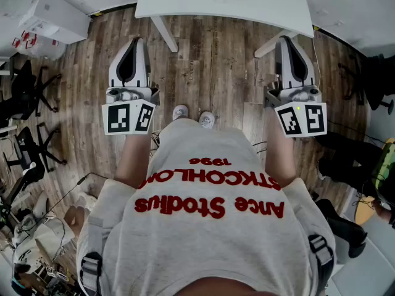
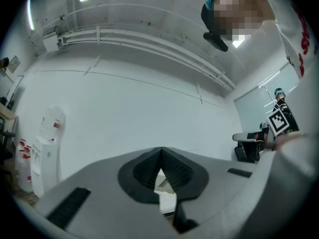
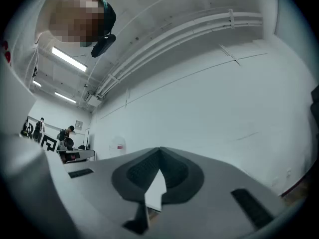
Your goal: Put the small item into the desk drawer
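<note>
The left tongs (image 1: pixel 134 43), grey-white plastic with a black-and-white marker cube, are pressed together with nothing between them. The right tongs (image 1: pixel 289 41), of the same build, are likewise closed and empty. Both are held well apart over the brown wooden plank floor (image 1: pixel 203 73), near the edge of the white rectangular surface (image 1: pixel 247 5). No view shows where the small item lies.
</note>
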